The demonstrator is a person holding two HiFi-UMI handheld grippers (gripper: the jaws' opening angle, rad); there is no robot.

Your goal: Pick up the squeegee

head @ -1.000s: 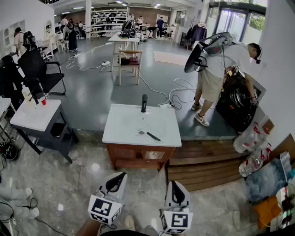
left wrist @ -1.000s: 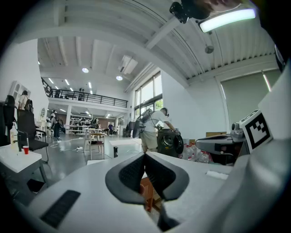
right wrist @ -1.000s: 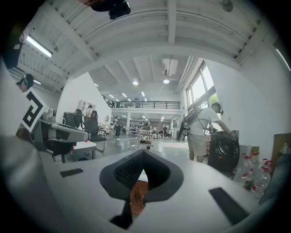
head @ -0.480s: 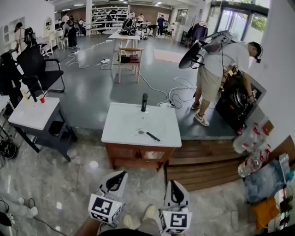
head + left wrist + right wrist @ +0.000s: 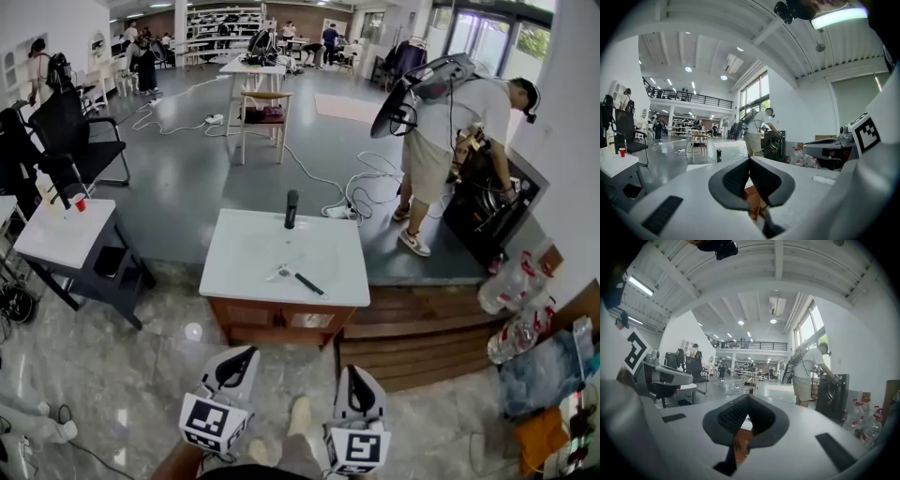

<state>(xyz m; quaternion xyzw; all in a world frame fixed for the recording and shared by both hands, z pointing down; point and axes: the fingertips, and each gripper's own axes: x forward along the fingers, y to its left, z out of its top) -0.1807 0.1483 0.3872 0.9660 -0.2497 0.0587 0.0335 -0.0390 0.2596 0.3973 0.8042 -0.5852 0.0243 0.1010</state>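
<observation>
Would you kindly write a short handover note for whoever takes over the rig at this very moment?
Left gripper: jaws together, nothing between them.
Right gripper: jaws together, nothing between them.
Squeegee: lying flat on the white table, towards its front edge, well ahead of both grippers and untouched.
Done: nothing yet; both grippers are held low, short of the table.
Left: walk up to the table, open one gripper's jaws, close them on the squeegee, probably at its dark handle, and lift it.
</observation>
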